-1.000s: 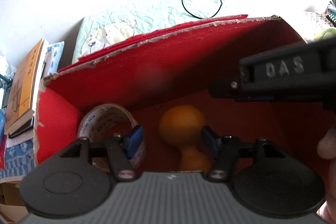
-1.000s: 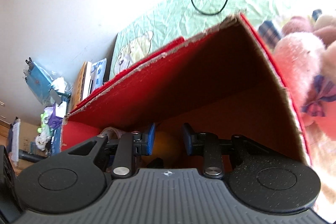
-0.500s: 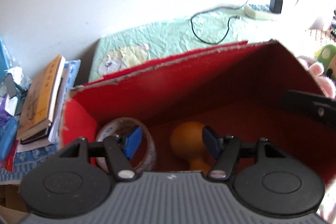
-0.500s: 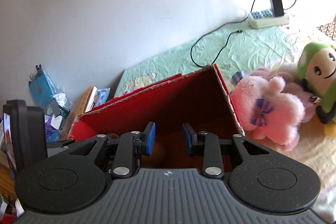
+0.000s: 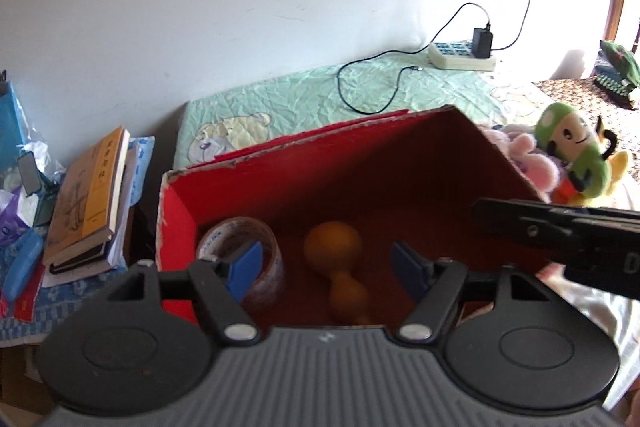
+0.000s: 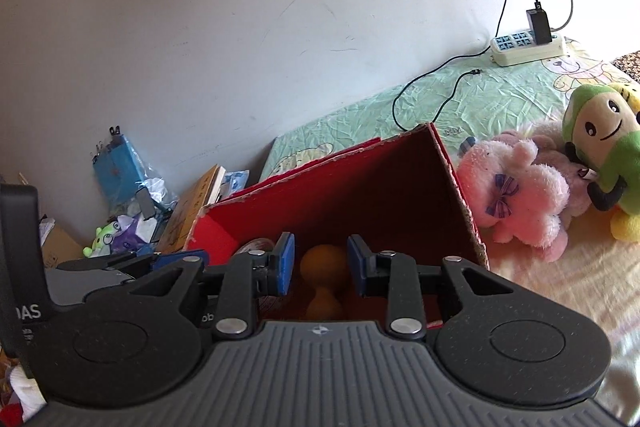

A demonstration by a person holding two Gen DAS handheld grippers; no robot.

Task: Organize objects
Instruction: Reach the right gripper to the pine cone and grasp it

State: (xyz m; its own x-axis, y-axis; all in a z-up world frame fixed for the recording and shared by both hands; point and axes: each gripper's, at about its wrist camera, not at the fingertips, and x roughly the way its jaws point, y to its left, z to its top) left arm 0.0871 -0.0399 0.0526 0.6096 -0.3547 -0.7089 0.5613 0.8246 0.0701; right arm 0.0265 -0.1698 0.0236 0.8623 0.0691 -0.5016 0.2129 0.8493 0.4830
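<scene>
A red cardboard box [image 5: 360, 163] [image 6: 356, 187] sits on the bed. On its floor lie an orange gourd-shaped toy [image 5: 336, 267] [image 6: 322, 281] and a roll of clear tape [image 5: 244, 243] [image 6: 256, 247]. My left gripper [image 5: 326, 271] hangs above the box's near side; its jaws are opening and nothing is between them. My right gripper [image 6: 320, 269] also hovers over the box, jaws parted a little, with nothing in them; the toy lies well below. A pink plush [image 6: 520, 195] and a green plush [image 5: 576, 155] [image 6: 604, 135] lie to the right of the box.
Books [image 5: 92, 195] and clutter [image 6: 128, 195] are stacked left of the box. A power strip [image 5: 460, 57] [image 6: 528, 47] with a charger and black cable [image 5: 368, 87] lies on the green sheet by the wall. The right gripper's body [image 5: 568, 235] crosses the left wrist view.
Both grippers have lifted up and back out of the box, so the wall, bed and plush toys came into view. The left jaws have spread wider; toy and tape stayed on the box floor.
</scene>
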